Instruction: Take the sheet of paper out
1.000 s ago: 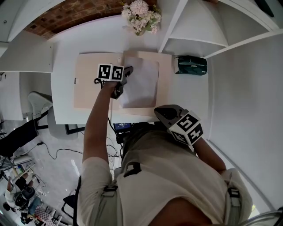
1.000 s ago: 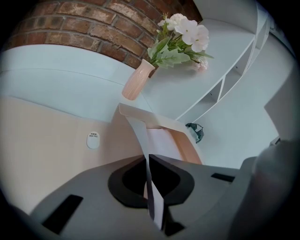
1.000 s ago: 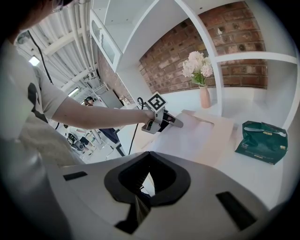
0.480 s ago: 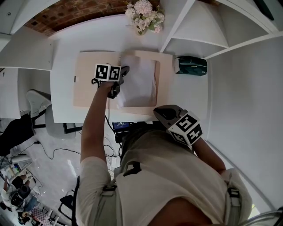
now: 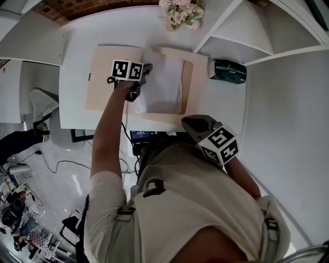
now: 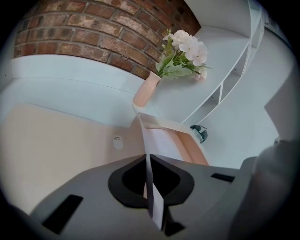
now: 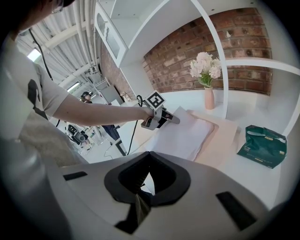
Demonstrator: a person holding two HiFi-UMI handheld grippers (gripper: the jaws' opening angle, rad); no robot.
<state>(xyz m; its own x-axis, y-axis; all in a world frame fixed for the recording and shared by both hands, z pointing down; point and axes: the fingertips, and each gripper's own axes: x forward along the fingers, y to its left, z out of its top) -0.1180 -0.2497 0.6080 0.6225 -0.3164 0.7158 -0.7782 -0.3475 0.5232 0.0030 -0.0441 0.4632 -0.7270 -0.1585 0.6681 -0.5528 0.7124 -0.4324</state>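
Dragged sheet of paper [image 5: 162, 85] further left out of beige folder [image 5: 105, 85] with left claw [image 6: 148, 159] clamped on its edge, right claw [image 7: 149, 157] closed, empty; likely only partway free.

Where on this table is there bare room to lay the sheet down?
Bare table runs left of the open folder, and behind it up to the flowers. The right is crowded: the green pack sits close beside the folder, where the sheet is.
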